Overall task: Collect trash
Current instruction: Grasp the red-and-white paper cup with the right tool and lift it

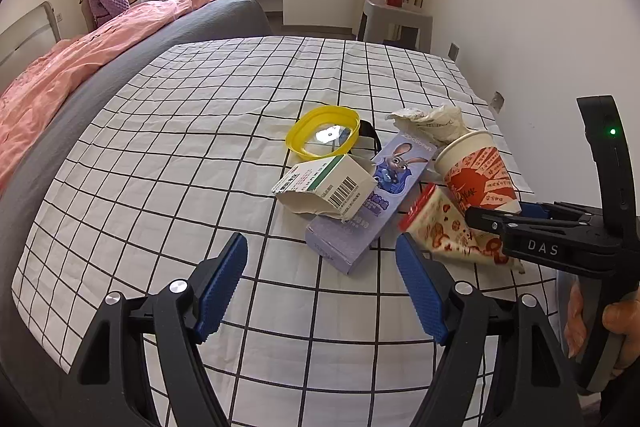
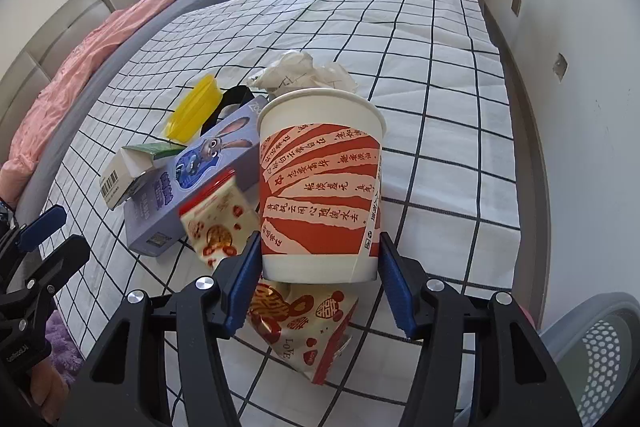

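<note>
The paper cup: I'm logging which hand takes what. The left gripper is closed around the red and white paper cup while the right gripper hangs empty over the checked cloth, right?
Sides swapped. The right wrist view shows the right gripper closed around the paper cup; the left wrist view shows the left gripper empty over the checked cloth.
</note>
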The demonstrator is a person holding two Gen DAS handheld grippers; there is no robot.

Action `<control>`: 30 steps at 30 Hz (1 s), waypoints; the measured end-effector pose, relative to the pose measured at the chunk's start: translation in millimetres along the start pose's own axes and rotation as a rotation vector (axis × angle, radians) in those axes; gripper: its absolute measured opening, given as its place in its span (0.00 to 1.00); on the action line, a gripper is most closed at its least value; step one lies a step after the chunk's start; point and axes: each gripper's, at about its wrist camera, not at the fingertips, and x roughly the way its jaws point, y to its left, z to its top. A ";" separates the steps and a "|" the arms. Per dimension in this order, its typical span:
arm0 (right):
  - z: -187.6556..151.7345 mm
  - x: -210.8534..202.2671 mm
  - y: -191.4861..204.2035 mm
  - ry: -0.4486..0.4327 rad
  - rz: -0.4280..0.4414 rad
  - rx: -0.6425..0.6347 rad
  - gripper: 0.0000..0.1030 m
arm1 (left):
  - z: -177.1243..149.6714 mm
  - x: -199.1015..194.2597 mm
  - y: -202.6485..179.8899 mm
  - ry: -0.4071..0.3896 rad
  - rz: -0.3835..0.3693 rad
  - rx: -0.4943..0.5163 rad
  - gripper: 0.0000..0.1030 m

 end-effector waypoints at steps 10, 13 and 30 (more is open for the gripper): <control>-17.5 -19.7 7.7 -0.010 -0.003 0.011 0.54 | -2.8 -0.8 -5.8 -0.004 0.009 0.018 0.71; -21.1 -23.3 4.1 -0.007 -0.019 0.014 0.54 | -4.4 -1.4 -9.5 -0.004 0.004 0.026 0.71; -22.7 -31.6 -3.7 -0.004 -0.005 0.040 0.77 | -8.0 1.2 -21.6 0.006 -0.006 0.045 0.71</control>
